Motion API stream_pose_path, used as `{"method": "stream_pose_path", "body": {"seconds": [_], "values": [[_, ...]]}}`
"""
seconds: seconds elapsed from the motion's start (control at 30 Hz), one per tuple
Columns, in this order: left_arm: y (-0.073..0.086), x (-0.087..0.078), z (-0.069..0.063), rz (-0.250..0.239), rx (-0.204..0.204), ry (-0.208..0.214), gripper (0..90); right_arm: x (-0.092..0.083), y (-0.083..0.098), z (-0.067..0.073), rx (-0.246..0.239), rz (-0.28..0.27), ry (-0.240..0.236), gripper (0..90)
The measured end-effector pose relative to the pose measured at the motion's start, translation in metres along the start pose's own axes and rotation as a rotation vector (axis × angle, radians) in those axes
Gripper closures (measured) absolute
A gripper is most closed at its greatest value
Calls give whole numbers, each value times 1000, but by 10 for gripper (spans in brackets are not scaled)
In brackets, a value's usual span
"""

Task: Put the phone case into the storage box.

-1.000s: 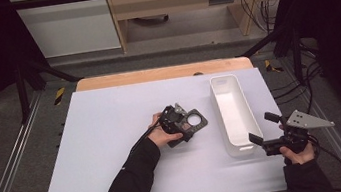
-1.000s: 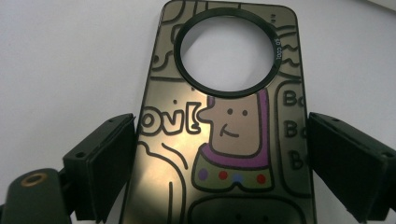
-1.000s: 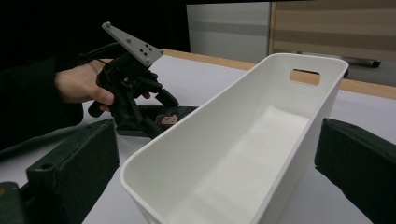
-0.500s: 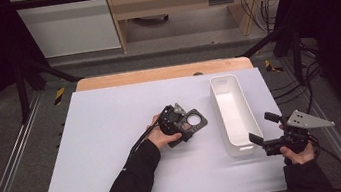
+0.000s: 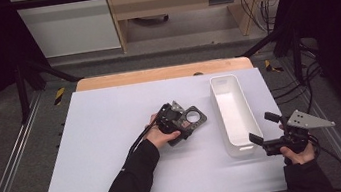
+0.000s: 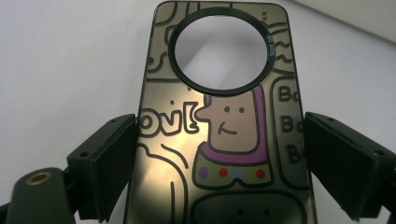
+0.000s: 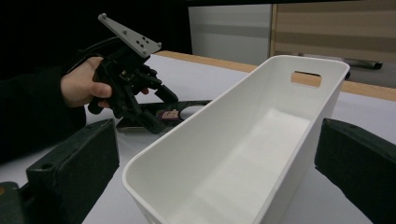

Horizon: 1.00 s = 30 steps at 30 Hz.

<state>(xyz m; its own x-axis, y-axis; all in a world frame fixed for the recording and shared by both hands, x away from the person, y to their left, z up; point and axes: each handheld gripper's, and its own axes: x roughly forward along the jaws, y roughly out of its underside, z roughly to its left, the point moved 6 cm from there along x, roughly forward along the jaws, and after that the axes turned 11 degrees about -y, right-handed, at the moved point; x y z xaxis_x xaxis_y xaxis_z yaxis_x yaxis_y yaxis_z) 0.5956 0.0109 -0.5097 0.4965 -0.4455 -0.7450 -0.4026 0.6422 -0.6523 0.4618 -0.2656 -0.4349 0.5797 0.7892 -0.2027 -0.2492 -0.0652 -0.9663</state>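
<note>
Phone case (image 6: 219,140) with cartoon print and round cutout lies flat at mid-table, just left of the white bin (image 5: 234,117). Left gripper (image 6: 219,158): 2 jaws wide, flanking the case; contact unclear. Right gripper (image 5: 265,128): jaws wide, empty, at the bin's near end.

The phone case (image 6: 219,135) is a glossy olive-gold with black cartoon outlines and lettering; a figure at its centre wears a purple hood and a collar dotted purple, red, blue and red. A black ring rims its round cutout at 12 o'clock. The bin (image 5: 234,117) is plain white. The table (image 5: 103,135) is pale lavender-white.
</note>
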Motion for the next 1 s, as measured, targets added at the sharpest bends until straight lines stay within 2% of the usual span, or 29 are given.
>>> {"method": "stream_pose_path", "body": {"seconds": [0.4, 0.8, 1.0], "values": [[-3, -27, 1, -48, 4, 2, 116, 0, -1, 2, -6, -1, -9, 2], [10, -67, 2, -98, -6, 12, 116, 2, -2, 5, -13, 10, -15, 2], [20, -81, 2, -106, -4, 13, 116, 3, -2, 5, -16, 13, -18, 2]]}}
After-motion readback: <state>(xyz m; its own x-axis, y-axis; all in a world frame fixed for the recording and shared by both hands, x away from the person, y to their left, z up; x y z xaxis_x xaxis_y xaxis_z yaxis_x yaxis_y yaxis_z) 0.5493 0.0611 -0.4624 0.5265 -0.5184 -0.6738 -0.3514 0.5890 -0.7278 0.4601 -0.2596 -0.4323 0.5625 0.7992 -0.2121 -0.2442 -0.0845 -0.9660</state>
